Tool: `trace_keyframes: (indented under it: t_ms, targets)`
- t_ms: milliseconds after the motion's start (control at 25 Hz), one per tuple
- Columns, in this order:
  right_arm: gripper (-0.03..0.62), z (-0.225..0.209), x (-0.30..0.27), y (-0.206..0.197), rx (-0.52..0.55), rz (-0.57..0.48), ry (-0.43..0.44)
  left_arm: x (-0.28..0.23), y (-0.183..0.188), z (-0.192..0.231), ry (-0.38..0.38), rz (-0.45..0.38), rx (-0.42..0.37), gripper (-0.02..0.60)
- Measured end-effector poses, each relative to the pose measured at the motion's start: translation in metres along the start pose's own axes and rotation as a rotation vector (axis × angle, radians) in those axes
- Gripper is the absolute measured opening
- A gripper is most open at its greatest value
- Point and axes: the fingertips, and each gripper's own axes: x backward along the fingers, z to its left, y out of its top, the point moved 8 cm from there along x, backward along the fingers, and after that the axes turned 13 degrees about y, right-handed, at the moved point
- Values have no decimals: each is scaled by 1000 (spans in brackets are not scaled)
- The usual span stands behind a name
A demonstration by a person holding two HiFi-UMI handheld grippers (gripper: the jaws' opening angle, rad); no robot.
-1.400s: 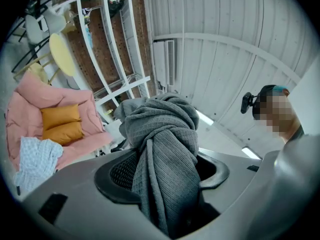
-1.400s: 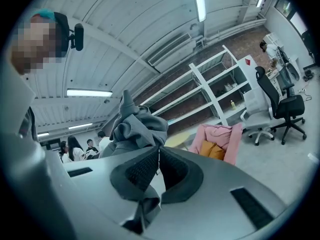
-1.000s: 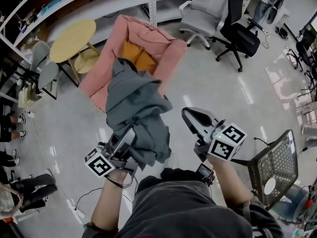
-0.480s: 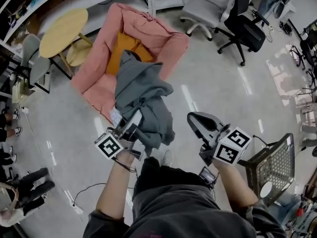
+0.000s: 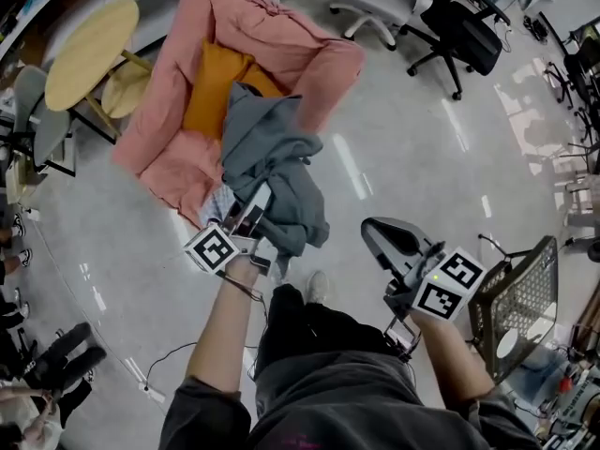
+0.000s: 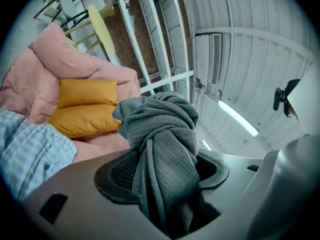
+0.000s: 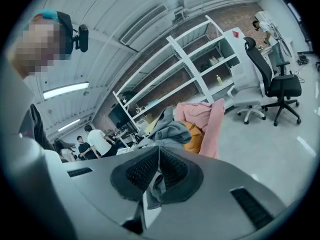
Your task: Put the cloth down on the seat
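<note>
Gripping a grey ribbed-knit cloth [image 6: 165, 134], the left gripper [image 6: 165, 171] has its jaws clamped on a twisted, rope-like bunch of the fabric. In the head view the cloth's [image 5: 272, 157] long axis runs from the left gripper [image 5: 251, 218] away towards the pink armchair [image 5: 309, 50], its crumpled far end lying over the seat's front edge beside the orange cushions [image 5: 211, 87]; contact with the seat cannot be confirmed. The armchair is soft, padded and wrinkled. A pale checked fabric [image 6: 30, 149] lies at the seat's front edge. The right gripper [image 7: 159, 156] has its ridged pads pressed together on nothing, well apart from the cloth.
</note>
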Motion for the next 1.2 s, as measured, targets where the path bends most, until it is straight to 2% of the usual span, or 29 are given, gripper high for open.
trace_keyframes:
  t_ms: [80, 240, 560, 680, 840, 1080, 1200]
  targets:
    - [17, -3, -2, -5, -8, 18, -12, -14, -1, 20, 34, 19, 17, 301]
    - [17, -18, -3, -14, -40, 39, -57, -45, -1, 53, 61, 40, -6, 301]
    - [17, -52, -23, -16, -98, 66, -96, -98, -6, 115, 219, 75, 59, 302]
    - [17, -60, -25, -16, -108, 70, -107, -111, -4, 130, 278, 82, 47, 305]
    - [17, -62, -23, -21, -120, 71, -111, -110, -11, 138, 364, 101, -8, 309]
    - [17, -68, -32, -14, -129, 69, -90, -89, 0, 129, 418, 8, -9, 302]
    - [17, -67, -32, -13, -127, 64, -84, -81, 1, 129, 514, -23, -40, 304]
